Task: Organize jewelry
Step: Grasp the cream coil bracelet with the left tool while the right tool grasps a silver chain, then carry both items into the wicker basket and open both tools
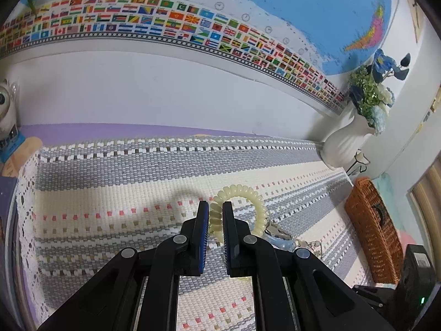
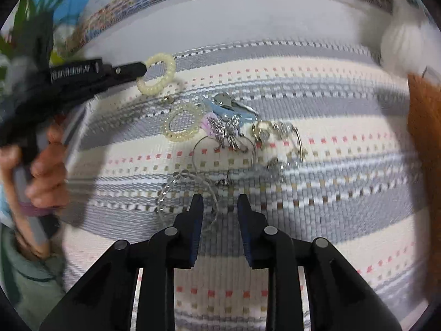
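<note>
My left gripper (image 1: 215,207) is shut on a pale yellow spiral hair tie (image 1: 248,195) and holds it above the woven cloth (image 1: 110,193); in the right wrist view it (image 2: 144,67) holds the tie (image 2: 158,73) lifted at the upper left. A second spiral tie (image 2: 182,125) lies on the cloth next to a heap of jewelry (image 2: 228,132): a blue hair clip (image 2: 228,110), silver chains, hoops and a bead bracelet (image 2: 176,184). My right gripper (image 2: 220,201) is open and empty, just short of the heap.
A woven orange basket (image 1: 372,231) stands at the right edge of the cloth, shown blurred in the right wrist view (image 2: 424,138). A white vase with flowers (image 1: 347,138) stands at the back right. A flag poster (image 1: 165,24) covers the wall.
</note>
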Demonstrator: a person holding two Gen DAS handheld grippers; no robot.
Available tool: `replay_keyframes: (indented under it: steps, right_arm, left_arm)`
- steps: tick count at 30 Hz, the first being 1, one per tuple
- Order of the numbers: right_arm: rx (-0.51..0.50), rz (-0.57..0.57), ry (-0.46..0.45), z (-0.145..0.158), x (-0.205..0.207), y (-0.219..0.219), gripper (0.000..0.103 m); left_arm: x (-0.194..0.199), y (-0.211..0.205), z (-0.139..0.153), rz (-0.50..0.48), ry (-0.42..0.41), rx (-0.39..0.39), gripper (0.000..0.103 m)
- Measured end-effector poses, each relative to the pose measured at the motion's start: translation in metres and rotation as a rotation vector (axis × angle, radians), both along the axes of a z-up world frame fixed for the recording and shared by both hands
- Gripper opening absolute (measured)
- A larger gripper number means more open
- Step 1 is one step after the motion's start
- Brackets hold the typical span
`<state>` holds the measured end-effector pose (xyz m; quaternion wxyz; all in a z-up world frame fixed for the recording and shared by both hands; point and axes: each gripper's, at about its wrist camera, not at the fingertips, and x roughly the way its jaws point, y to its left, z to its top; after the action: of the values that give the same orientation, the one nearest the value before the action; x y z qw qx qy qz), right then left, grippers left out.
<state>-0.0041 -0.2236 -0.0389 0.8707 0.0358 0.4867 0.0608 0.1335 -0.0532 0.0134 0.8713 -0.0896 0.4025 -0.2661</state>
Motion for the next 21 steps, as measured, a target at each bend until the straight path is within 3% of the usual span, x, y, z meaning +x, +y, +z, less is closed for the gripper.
replay_keyframes:
  steps: [2,3,7,15,21]
  right_arm:
    - [-0.101,0.023,-0.028,-0.001,-0.002,0.014,0.013]
    - [-0.152,0.036,-0.041,-0.002,-0.005,0.021,0.009]
    - [-0.122,0.065,-0.059,0.003,-0.016,0.018,0.009]
    - [-0.102,-0.017,-0.213,0.068,-0.064,-0.036,0.009]
    - [-0.105,-0.129,-0.320,0.112,-0.105,-0.101,0.009]
  left_arm:
    - [0.000,-0.002,-0.001,-0.007,-0.004,0.009,0.010]
    - [-0.001,-0.003,-0.001,-0.010,-0.004,0.013,0.010]
    - [-0.005,-0.010,-0.002,-0.028,-0.010,0.023,0.010]
    - [-0.042,-0.038,0.038,-0.124,-0.088,-0.006,0.010]
    - [-0.082,-0.104,0.076,-0.272,-0.140,-0.020,0.010]
